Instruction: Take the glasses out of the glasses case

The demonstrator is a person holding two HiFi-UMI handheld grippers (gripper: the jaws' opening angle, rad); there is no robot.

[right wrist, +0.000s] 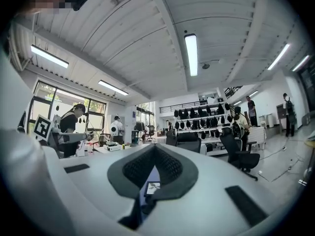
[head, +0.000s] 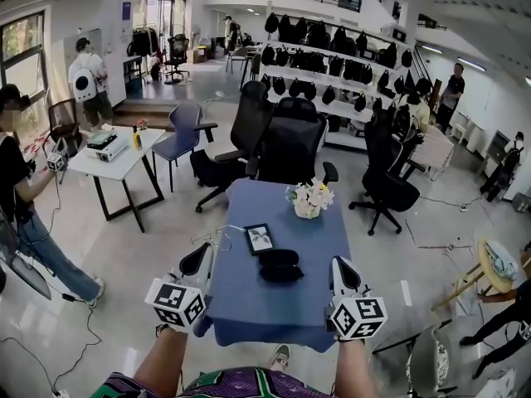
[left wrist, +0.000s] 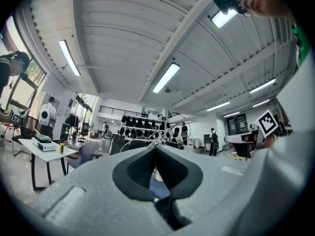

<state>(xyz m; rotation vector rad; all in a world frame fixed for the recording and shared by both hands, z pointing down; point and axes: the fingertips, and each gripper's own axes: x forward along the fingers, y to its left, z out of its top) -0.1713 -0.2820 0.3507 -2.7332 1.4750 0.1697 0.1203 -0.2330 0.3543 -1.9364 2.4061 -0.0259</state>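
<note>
The left gripper (head: 199, 259) is holding its jaws fully together on the thin wire frame of the glasses (head: 217, 239). They are hanging in the air just past its tip, over the left edge of the blue table (head: 249, 297) and clear of the cloth. The right gripper (head: 340, 274) is hovering by the near right corner with its jaws closed and nothing between them. The black glasses case (head: 280, 266) is lying near the middle of the table, closer to the near edge, beside a small picture frame (head: 259, 237).

The likeliest trouble is coming from that narrow pinch. The wire is slim and springy, so any twist of the hand is risking a slip or a bent frame. With part of the glasses hanging beyond the left edge, a drop is as likely to end on the floor as on the table.

The glasses are lying with their long axis roughly crosswise, about parallel to the near edge, and the rims are rising above the jaw tips. Which way the lenses are facing is too fine to tell. The case is running crosswise too.
</note>
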